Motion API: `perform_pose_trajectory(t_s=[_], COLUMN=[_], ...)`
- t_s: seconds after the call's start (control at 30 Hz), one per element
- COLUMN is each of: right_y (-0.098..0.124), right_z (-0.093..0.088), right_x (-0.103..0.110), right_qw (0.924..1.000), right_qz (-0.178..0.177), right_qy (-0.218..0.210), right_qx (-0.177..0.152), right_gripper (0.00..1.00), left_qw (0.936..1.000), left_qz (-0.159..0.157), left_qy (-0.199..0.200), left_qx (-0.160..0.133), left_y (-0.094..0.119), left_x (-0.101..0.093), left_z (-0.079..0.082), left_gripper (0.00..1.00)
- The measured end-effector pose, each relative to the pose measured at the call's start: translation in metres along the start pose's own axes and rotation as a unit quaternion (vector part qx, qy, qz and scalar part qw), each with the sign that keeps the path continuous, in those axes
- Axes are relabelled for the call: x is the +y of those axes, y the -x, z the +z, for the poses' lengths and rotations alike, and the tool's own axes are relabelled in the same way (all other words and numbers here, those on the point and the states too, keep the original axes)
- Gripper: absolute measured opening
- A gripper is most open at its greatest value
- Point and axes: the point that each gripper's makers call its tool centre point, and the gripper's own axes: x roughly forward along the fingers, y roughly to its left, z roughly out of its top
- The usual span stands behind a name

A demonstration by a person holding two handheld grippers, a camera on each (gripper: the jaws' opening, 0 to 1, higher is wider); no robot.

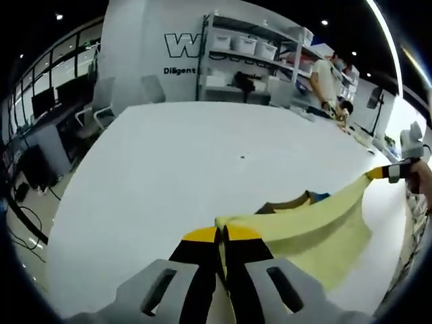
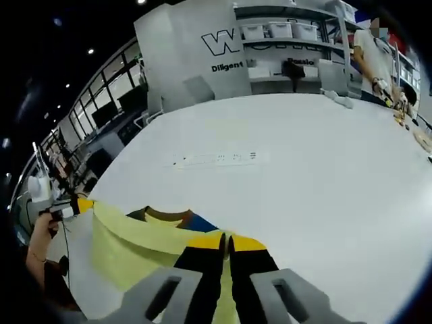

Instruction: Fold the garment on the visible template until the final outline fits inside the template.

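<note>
A pale yellow garment [image 1: 304, 226] with a brown collar [image 1: 287, 204] and a blue patch hangs stretched just above the white table [image 1: 175, 155]. My left gripper [image 1: 221, 233] is shut on one end of its folded edge. My right gripper [image 1: 393, 173], held in a hand at the far right, is shut on the other end. In the right gripper view the right gripper [image 2: 226, 239] pinches the garment [image 2: 135, 246], which runs left to the left gripper [image 2: 81, 204]. A faint row of small marks [image 2: 216, 158] lies on the table [image 2: 324, 175] beyond the cloth.
Shelves with white bins [image 1: 246, 47] stand behind the table, and a person [image 1: 327, 84] stands at its far right end. Chairs [image 1: 101, 108] and desks with monitors line the left side. A small dark speck [image 1: 243, 157] lies mid-table.
</note>
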Motion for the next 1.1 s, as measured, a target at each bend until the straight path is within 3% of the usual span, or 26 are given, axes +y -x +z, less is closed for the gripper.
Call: perform_pose_trajectory(t_s=[0.2, 0.53, 0.73, 0.83, 0.9, 0.93, 1.03, 1.1], right_y=[-0.026, -0.057, -0.07, -0.076, -0.078, -0.078, -0.073, -0.069], right_z=[-0.011, -0.019, -0.026, -0.032, -0.033, -0.032, -0.02, -0.021], right_x=[-0.01, -0.02, -0.024, -0.022, -0.024, -0.024, -0.024, -0.019], right_qw=[0.9996, 0.9994, 0.9992, 0.997, 0.997, 0.9946, 0.994, 0.9933], right_qz=[-0.009, 0.001, 0.004, 0.018, 0.011, 0.017, 0.011, 0.02], right_qy=[-0.012, -0.018, 0.006, 0.057, 0.058, 0.089, 0.109, 0.113], right_qx=[0.025, 0.03, 0.039, 0.049, 0.051, 0.049, 0.004, 0.001], right_gripper=[0.0, 0.0, 0.0, 0.0, 0.0, 0.0, 0.13, 0.23], left_qw=[0.9996, 0.9985, 0.9975, 0.997, 0.9971, 0.9972, 0.9982, 0.9967], left_qz=[0.018, 0.03, 0.038, 0.043, 0.042, 0.043, 0.02, 0.011], left_qy=[-0.005, -0.002, 0.004, 0.009, 0.006, 0.004, -0.044, -0.077], left_qx=[0.02, 0.045, 0.059, 0.064, 0.063, 0.061, 0.035, 0.025], left_y=[-0.027, -0.046, -0.053, -0.056, -0.056, -0.056, -0.051, -0.047], left_x=[0.003, 0.013, 0.017, 0.017, 0.017, 0.017, 0.012, 0.01], left_z=[-0.015, -0.031, -0.04, -0.044, -0.043, -0.042, -0.03, -0.026], left_gripper=[0.04, 0.04, 0.04, 0.04, 0.05, 0.05, 0.16, 0.36])
